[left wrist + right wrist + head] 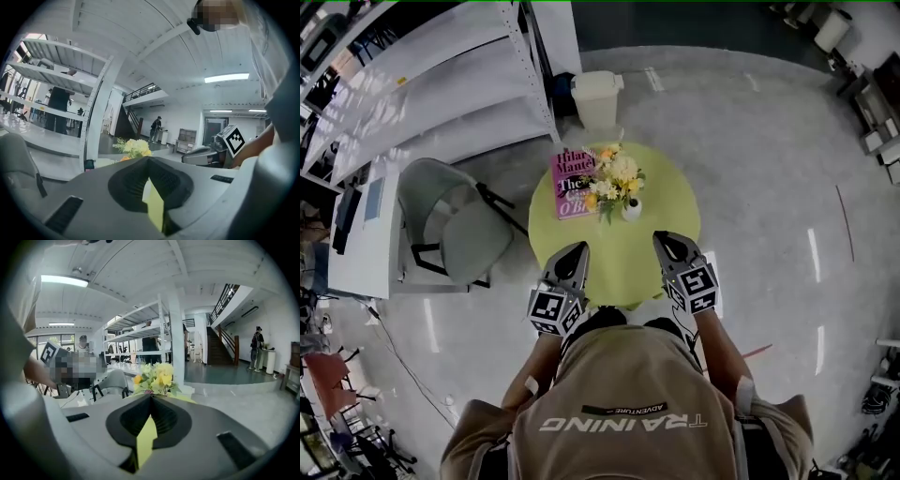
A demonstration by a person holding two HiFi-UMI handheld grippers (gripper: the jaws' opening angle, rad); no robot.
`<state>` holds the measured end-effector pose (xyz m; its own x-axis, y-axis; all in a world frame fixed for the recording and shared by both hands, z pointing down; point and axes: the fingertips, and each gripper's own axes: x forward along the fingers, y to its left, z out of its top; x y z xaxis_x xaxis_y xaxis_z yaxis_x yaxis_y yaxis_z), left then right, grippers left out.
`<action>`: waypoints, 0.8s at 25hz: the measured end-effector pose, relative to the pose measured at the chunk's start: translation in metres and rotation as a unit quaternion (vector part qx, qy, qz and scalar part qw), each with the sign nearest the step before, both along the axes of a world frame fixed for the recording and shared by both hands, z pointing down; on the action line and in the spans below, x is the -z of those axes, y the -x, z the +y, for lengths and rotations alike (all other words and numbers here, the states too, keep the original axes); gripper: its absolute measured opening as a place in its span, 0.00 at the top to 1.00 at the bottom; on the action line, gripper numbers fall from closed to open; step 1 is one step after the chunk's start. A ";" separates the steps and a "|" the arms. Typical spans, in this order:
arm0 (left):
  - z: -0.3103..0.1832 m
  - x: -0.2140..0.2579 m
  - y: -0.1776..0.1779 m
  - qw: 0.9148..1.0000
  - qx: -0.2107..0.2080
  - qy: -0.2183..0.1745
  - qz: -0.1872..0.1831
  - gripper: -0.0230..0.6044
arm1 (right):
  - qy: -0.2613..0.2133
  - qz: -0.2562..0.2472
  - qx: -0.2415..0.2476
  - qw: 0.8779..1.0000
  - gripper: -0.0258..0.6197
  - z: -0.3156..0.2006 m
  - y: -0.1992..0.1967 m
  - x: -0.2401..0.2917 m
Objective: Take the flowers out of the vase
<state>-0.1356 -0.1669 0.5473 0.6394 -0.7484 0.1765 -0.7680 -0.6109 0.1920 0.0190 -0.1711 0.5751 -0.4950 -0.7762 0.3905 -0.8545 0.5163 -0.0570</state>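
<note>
Pale polished floor all round, and in the head view a round yellow-green desk (670, 192) sits just ahead of the person, with a book (573, 184) lying flat on it and the flowers (617, 178) standing in a small white vase (632, 210) beside that book. Both claws hang over the near edge of the desk: the left claw (576, 249) and the right claw (667, 240) flank the bouquet, which lies ahead and between them. The vase looks a touch nearer the right one, so that hand seems the likelier to go for the stems. The stems rise from the vase and lean towards the book. Over to the left gripper view: the jaws are pressed together at the tips with nothing in them, and the flowers (134, 147) peek over the top, ahead and slightly left of the claw's line. Now the right gripper view: jaws together again, empty, and the flowers (157, 376) stand almost dead ahead, blooms upright above the tips. Nothing is grasped yet; either claw must open before it can take the stems.
</note>
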 end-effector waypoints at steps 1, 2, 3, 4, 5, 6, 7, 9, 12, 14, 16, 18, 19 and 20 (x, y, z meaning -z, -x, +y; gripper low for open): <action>-0.007 -0.002 0.002 1.000 -0.005 0.001 0.000 0.96 | 0.001 0.004 -0.002 1.000 0.96 -0.007 0.003 -0.003; -0.013 -0.003 0.005 1.000 -0.008 0.003 0.001 0.96 | 0.004 0.009 -0.004 1.000 0.96 -0.013 0.005 -0.007; -0.018 -0.005 0.007 1.000 -0.011 0.005 0.002 0.96 | 0.006 0.014 -0.007 1.000 0.96 -0.019 0.007 -0.011; -0.022 -0.006 0.009 1.000 -0.012 0.008 0.003 0.96 | 0.009 0.019 -0.008 1.000 0.96 -0.025 0.009 -0.015; -0.026 -0.007 0.011 1.000 -0.013 0.010 0.004 0.96 | 0.012 0.023 -0.009 1.000 0.96 -0.031 0.010 -0.018; -0.029 -0.006 0.011 1.000 -0.014 0.012 0.006 0.96 | 0.014 0.025 -0.009 1.000 0.96 -0.036 0.010 -0.020; -0.032 -0.006 0.011 1.000 -0.014 0.012 0.007 0.96 | 0.017 0.028 -0.008 0.999 0.96 -0.041 0.010 -0.022; -0.036 -0.006 0.010 1.000 -0.012 0.015 0.008 0.96 | 0.021 0.030 -0.006 0.999 0.96 -0.050 0.009 -0.025; -0.038 -0.008 0.006 1.000 -0.004 0.021 0.006 0.96 | 0.030 0.034 0.006 0.999 0.96 -0.058 0.007 -0.033; -0.038 -0.011 0.001 1.000 0.003 0.026 0.004 0.96 | 0.040 0.039 0.020 0.998 0.83 -0.063 0.005 -0.043; -0.042 -0.013 0.002 0.999 0.015 0.032 0.003 0.96 | 0.051 0.046 0.034 0.997 0.81 -0.072 0.006 -0.054; -0.046 -0.015 0.003 0.999 0.029 0.037 0.003 0.96 | 0.060 0.053 0.047 0.996 0.81 -0.082 0.007 -0.066; -0.049 -0.016 0.003 0.999 0.035 0.039 0.001 0.96 | 0.066 0.057 0.056 0.995 0.81 -0.088 0.008 -0.072; -0.051 -0.017 0.002 0.998 0.041 0.041 -0.001 0.96 | 0.073 0.059 0.065 0.993 0.76 -0.094 0.010 -0.079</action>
